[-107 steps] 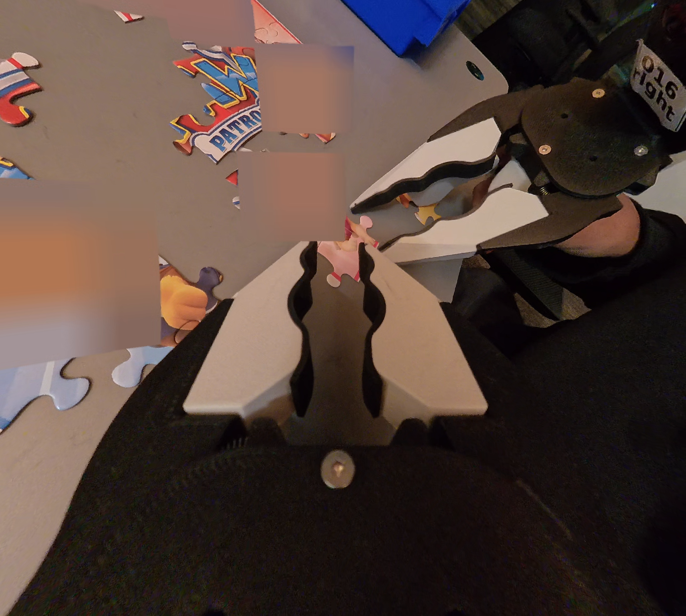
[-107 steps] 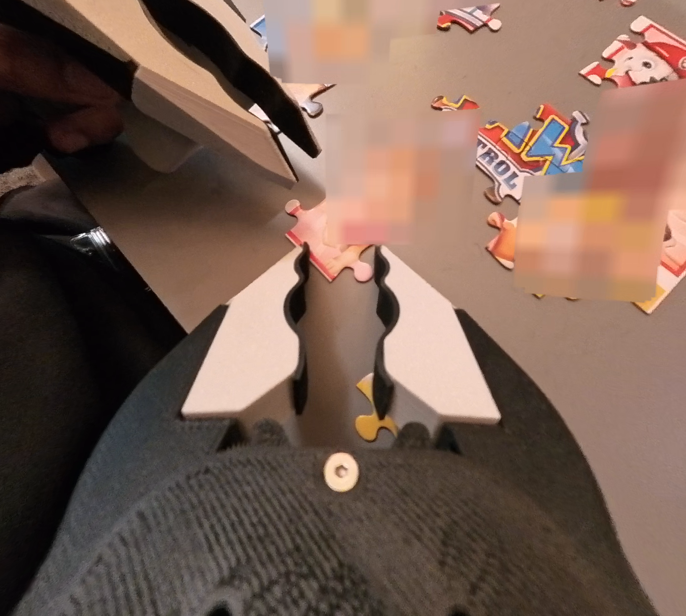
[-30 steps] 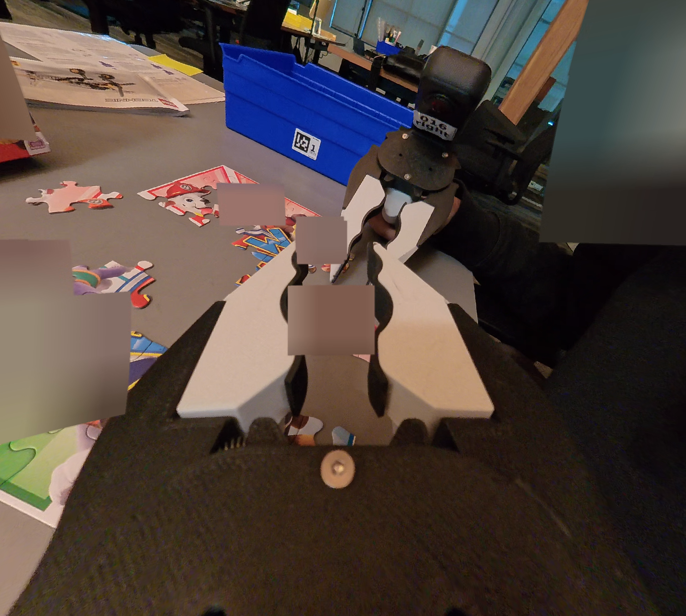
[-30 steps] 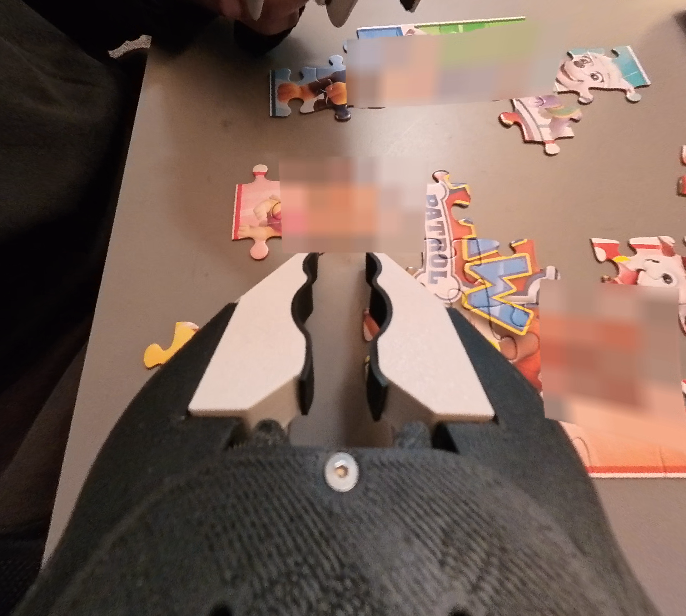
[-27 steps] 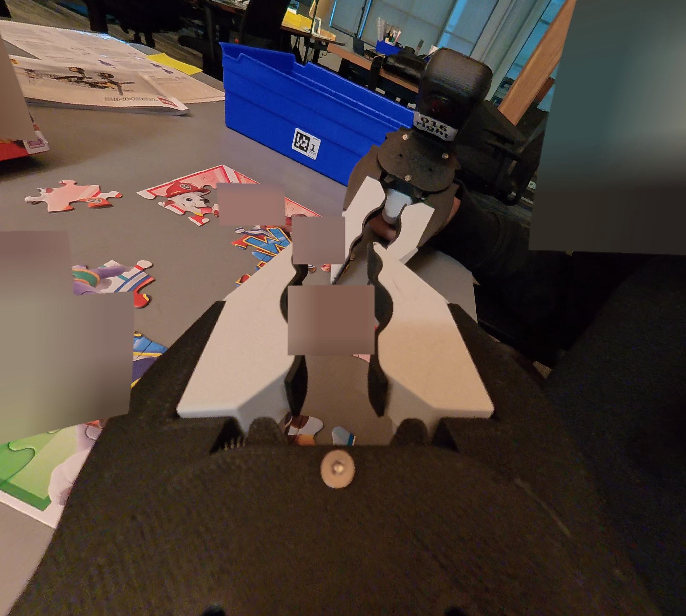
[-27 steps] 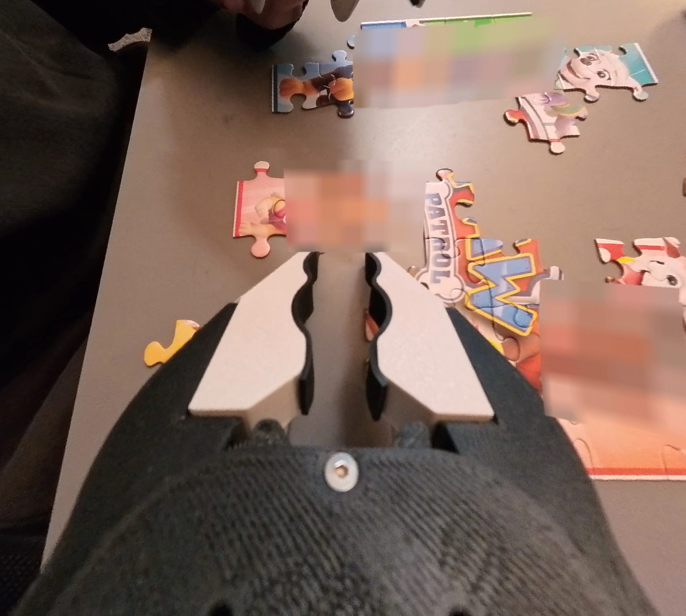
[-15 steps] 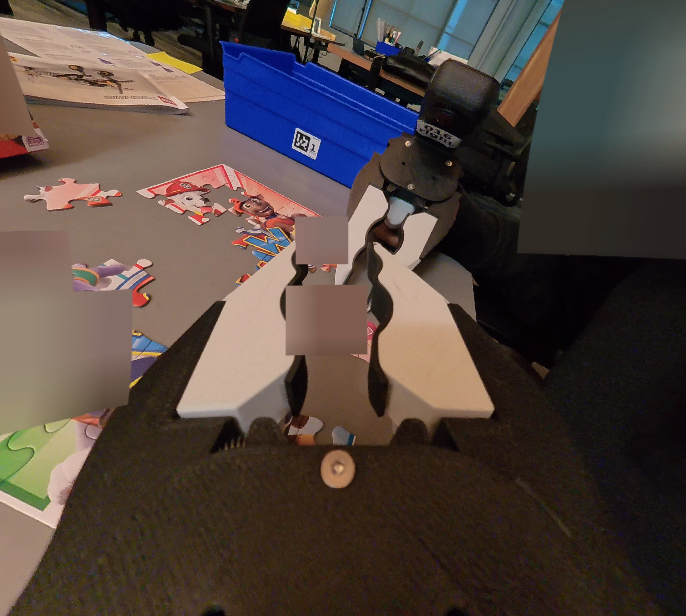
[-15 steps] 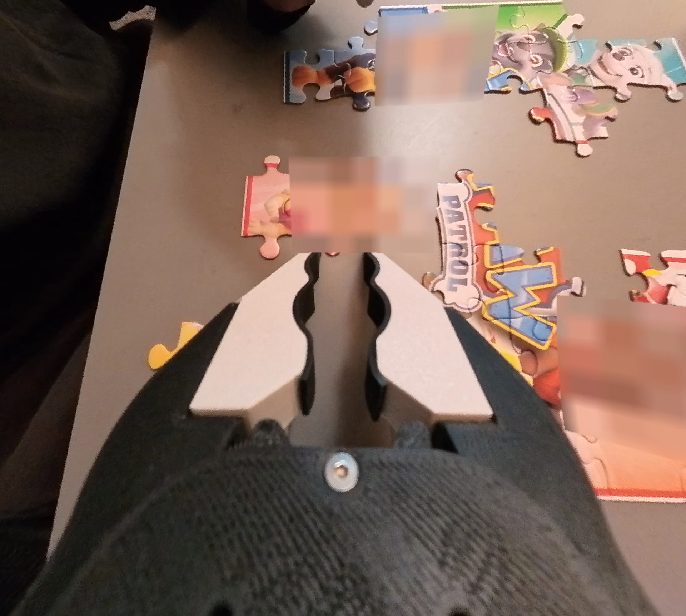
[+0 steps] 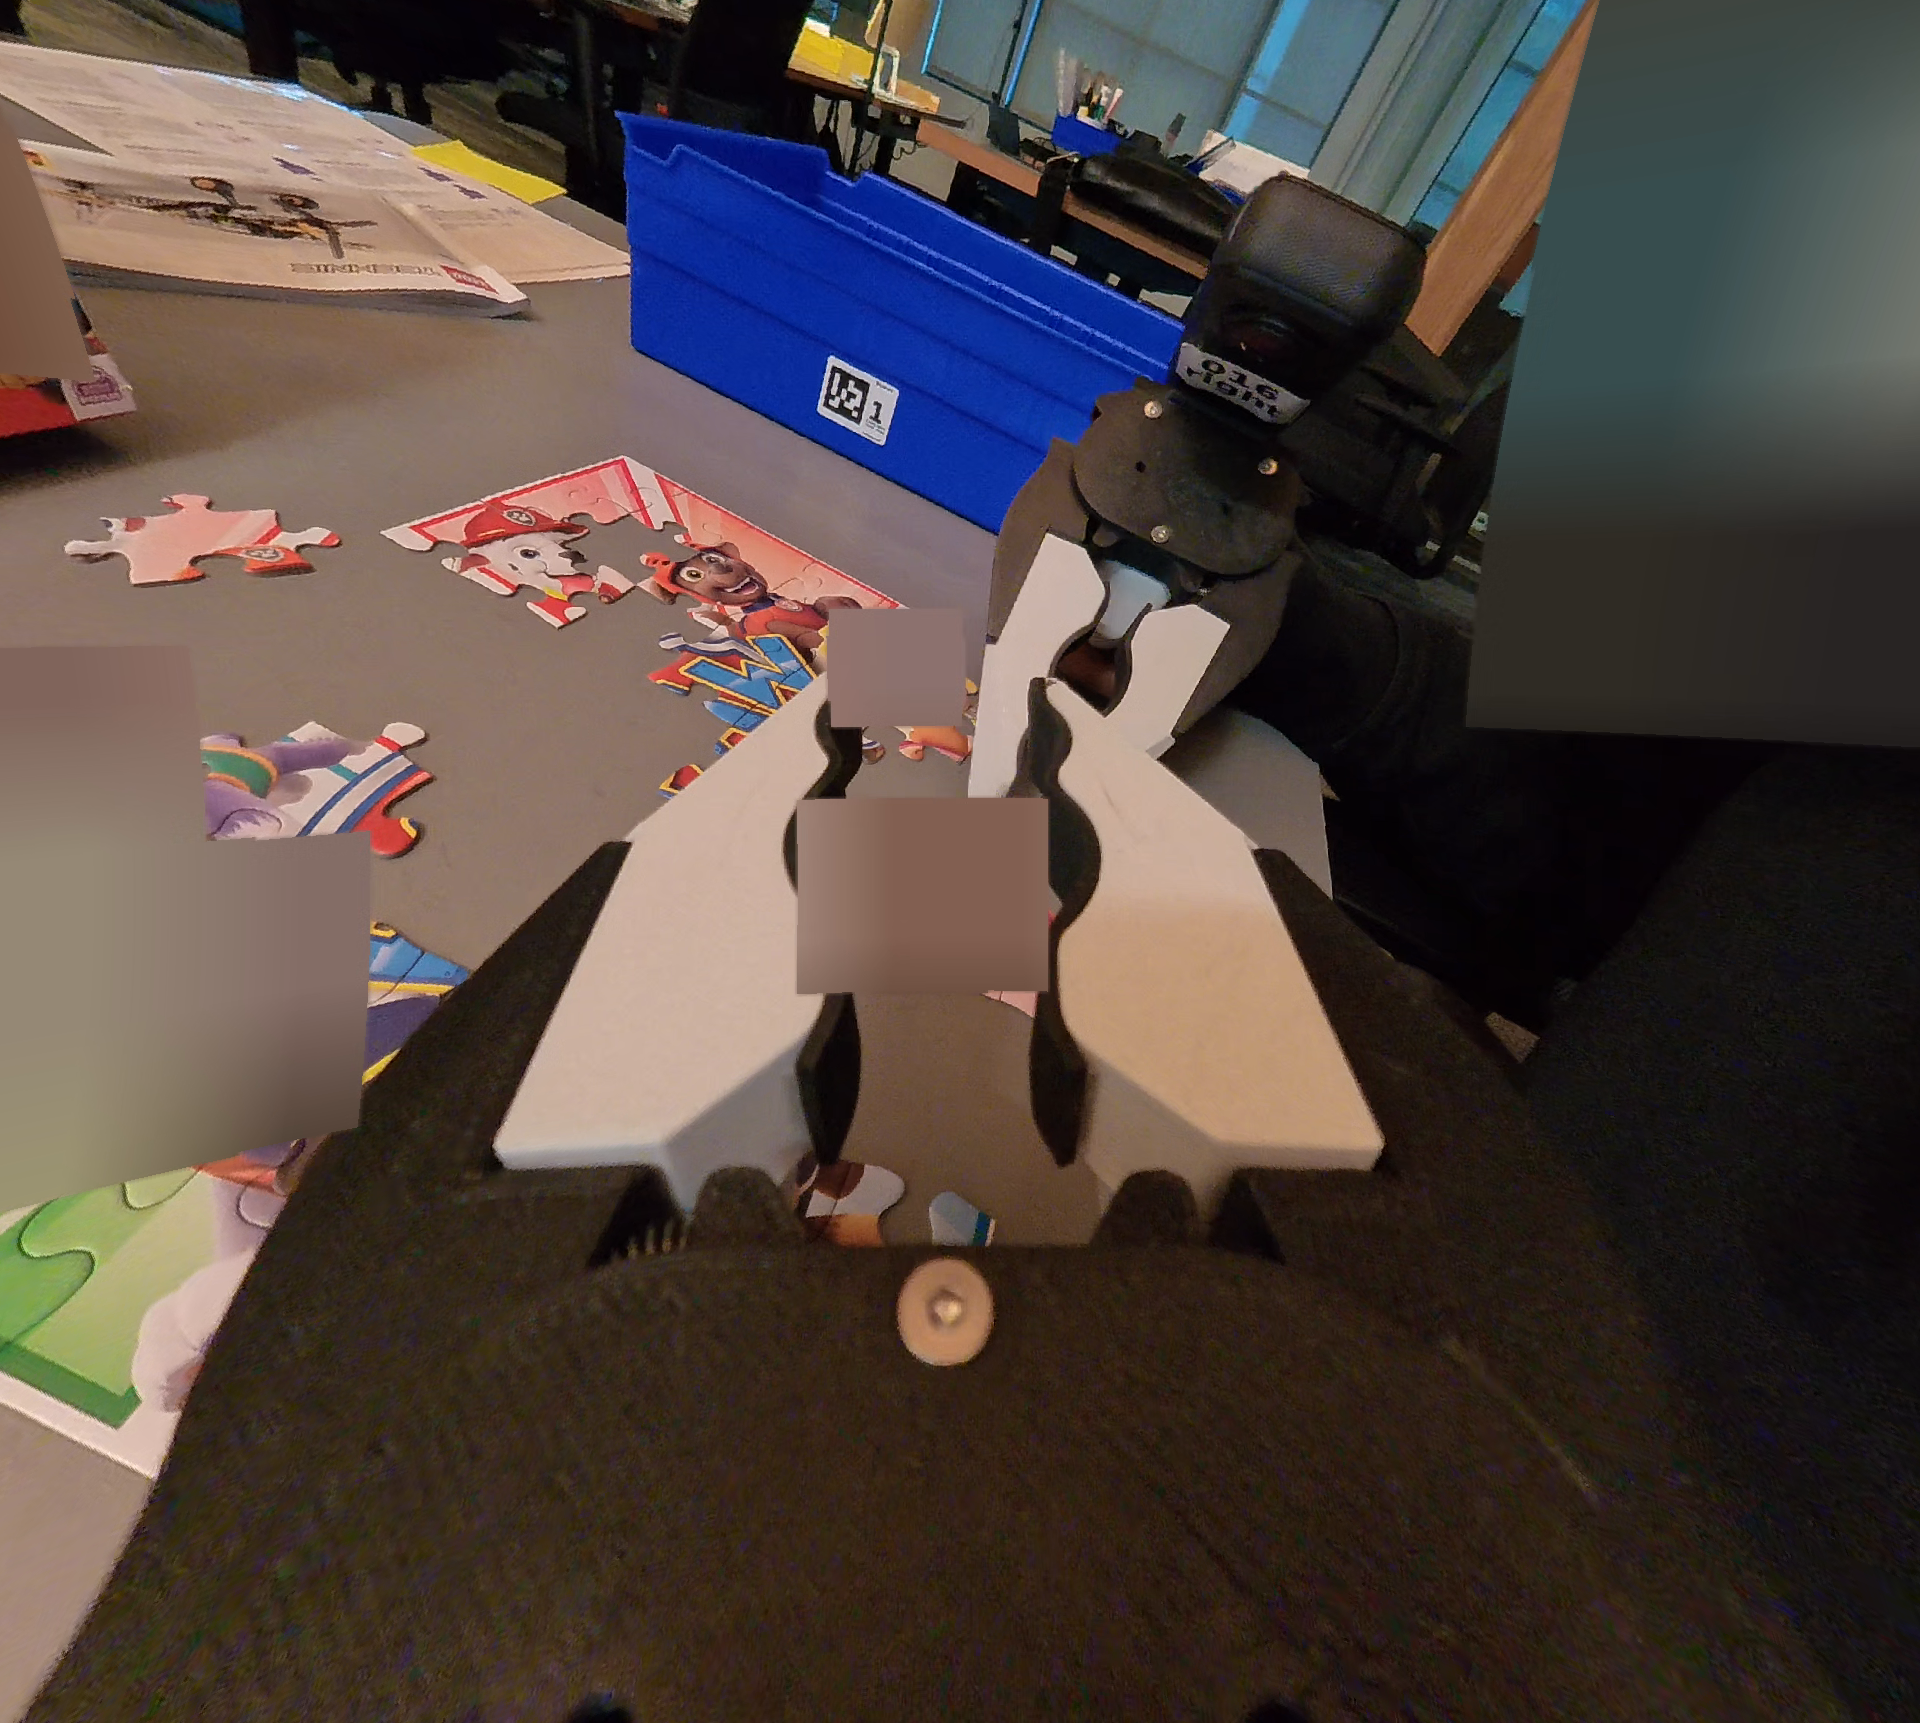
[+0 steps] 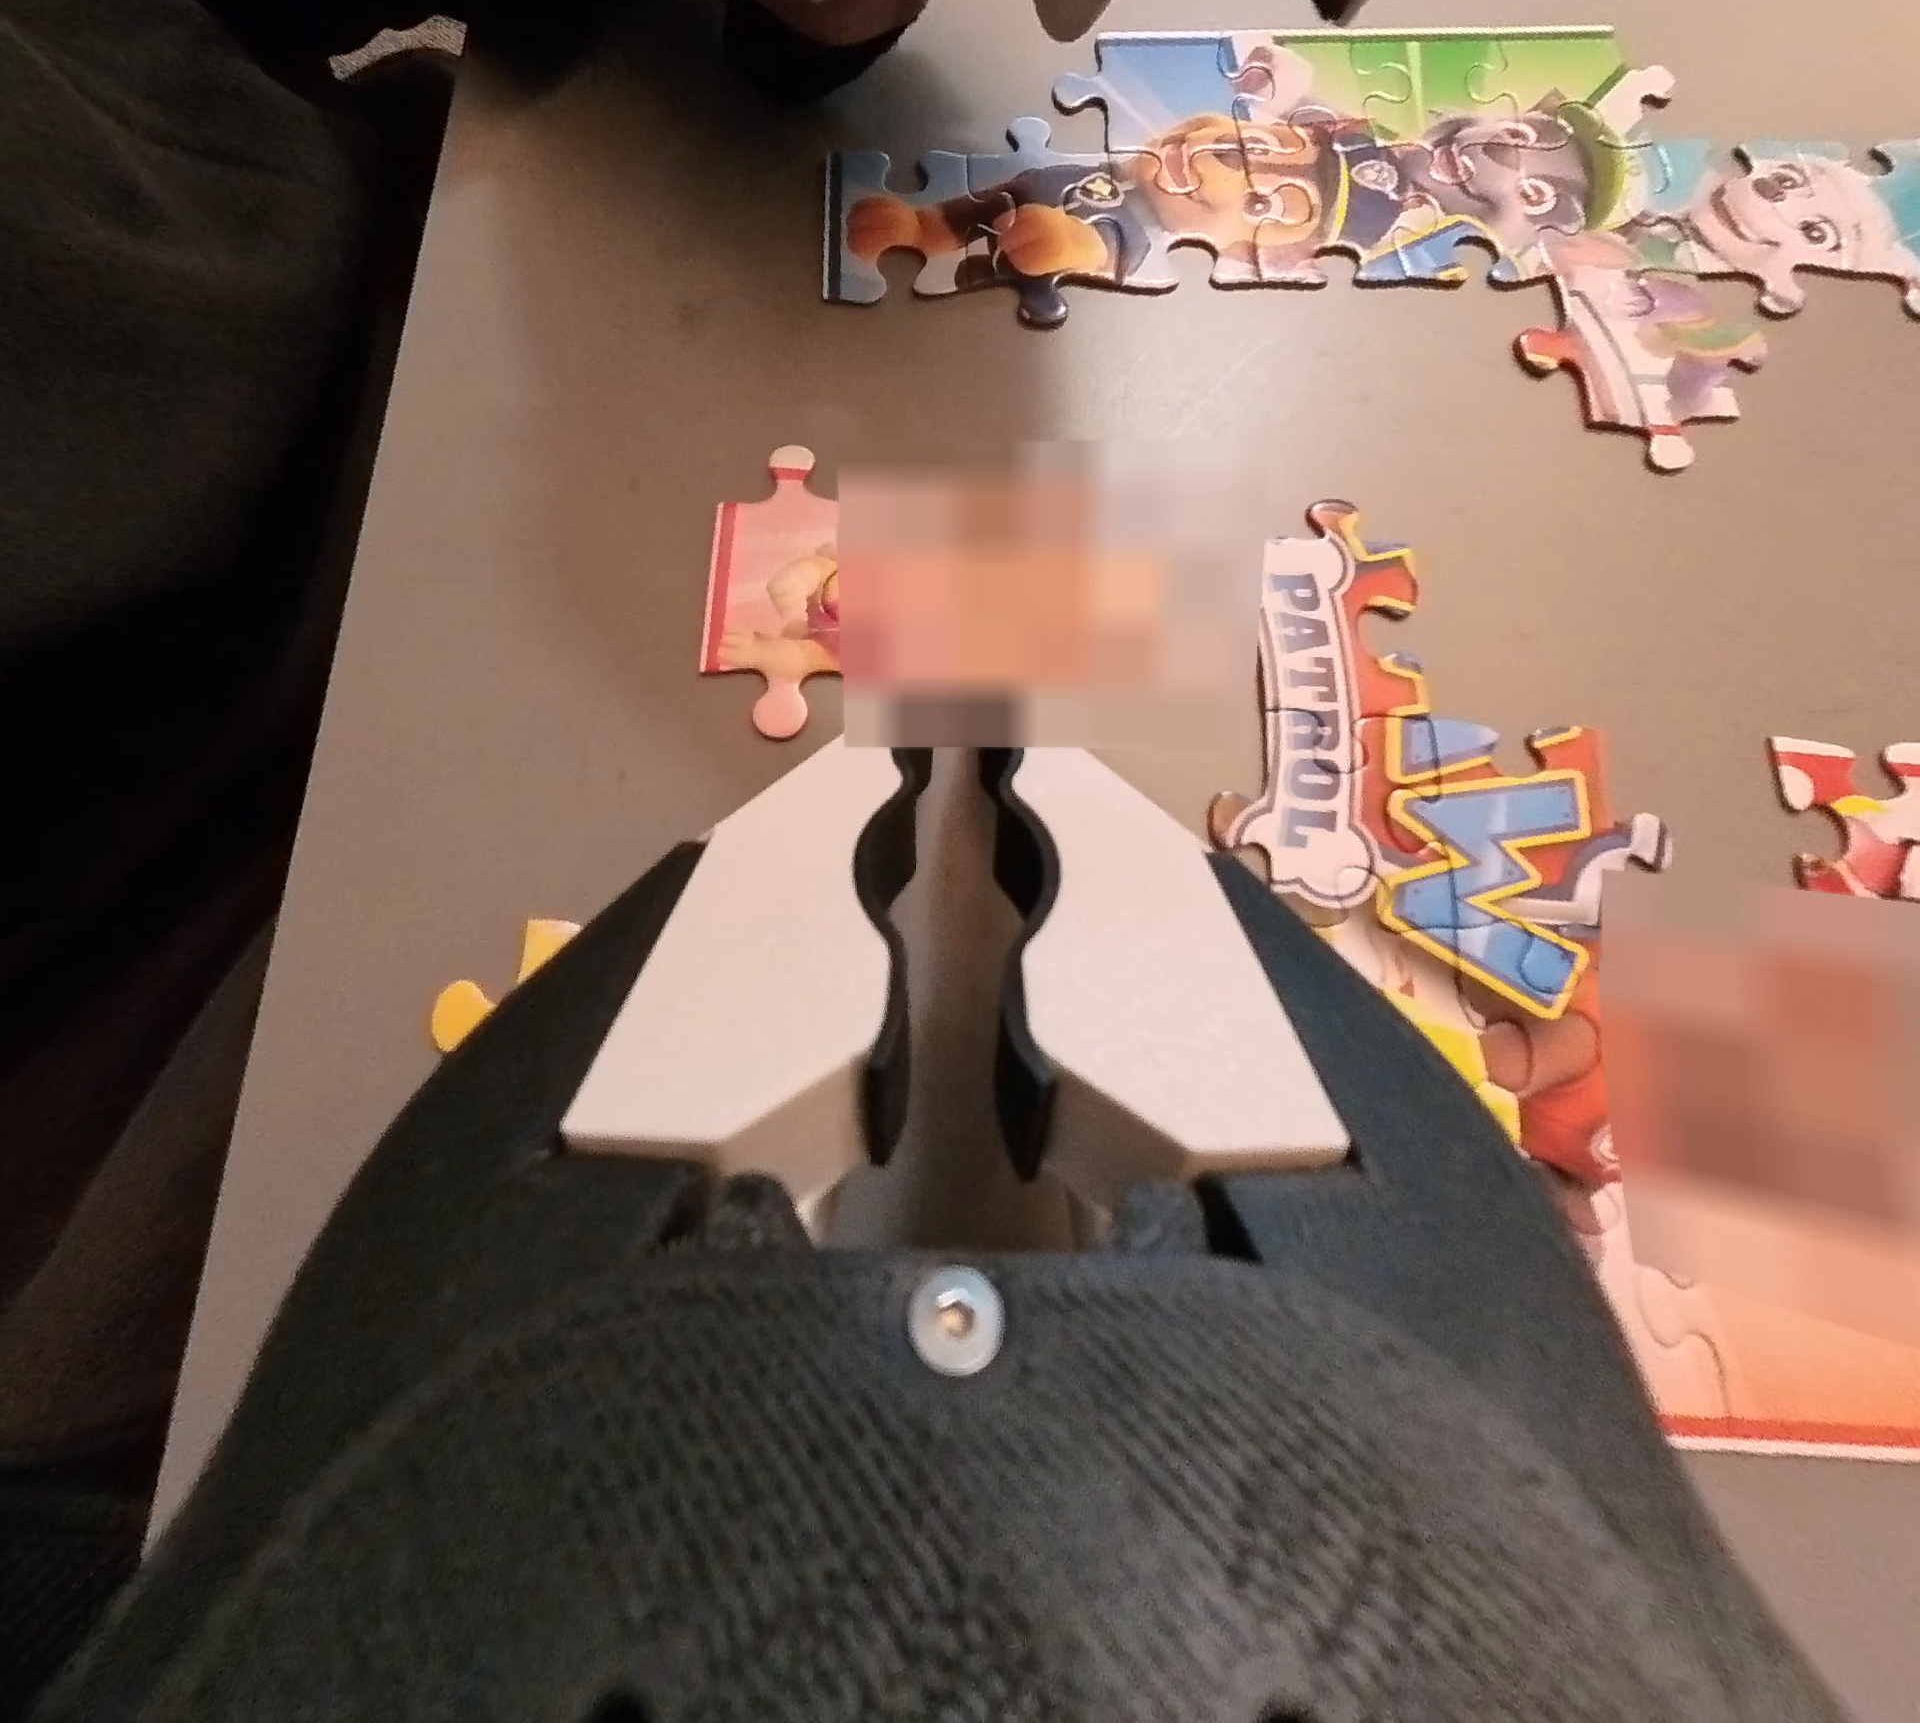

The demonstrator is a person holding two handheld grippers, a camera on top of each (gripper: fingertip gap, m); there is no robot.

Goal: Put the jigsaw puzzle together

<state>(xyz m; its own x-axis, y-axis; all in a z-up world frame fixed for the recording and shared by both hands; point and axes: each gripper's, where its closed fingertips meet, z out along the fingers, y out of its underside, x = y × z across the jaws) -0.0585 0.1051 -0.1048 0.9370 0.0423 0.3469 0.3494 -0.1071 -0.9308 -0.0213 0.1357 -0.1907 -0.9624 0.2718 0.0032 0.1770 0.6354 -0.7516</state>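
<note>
Hovering low over the grey surface [image 10: 582, 385], the right gripper [image 10: 956, 754] points its tongs straight at a pink puzzle piece [image 10: 769, 593] lying flat near the surface's edge. Those tongs are drawn nearly together, only a thin slit showing between them. The very tips sit under a blurred patch right at the piece's near side, so I cannot tell whether they pinch it.

Over on the other side, the left gripper [image 9: 940, 738] hangs above the surface with its tongs spread wide. In the right wrist view nothing sits between them, and the pink piece lies on the surface below.

Around the action, an assembled strip of puzzle [image 10: 1247, 198] lies beyond the pink piece. A red-and-blue logo cluster [image 10: 1455, 790] sits just right of the right tongs, and a yellow piece [image 10: 488, 987] peeks out at their left. Farther back stand a blue bin [image 9: 883, 291] and an open booklet [image 9: 260, 219].
</note>
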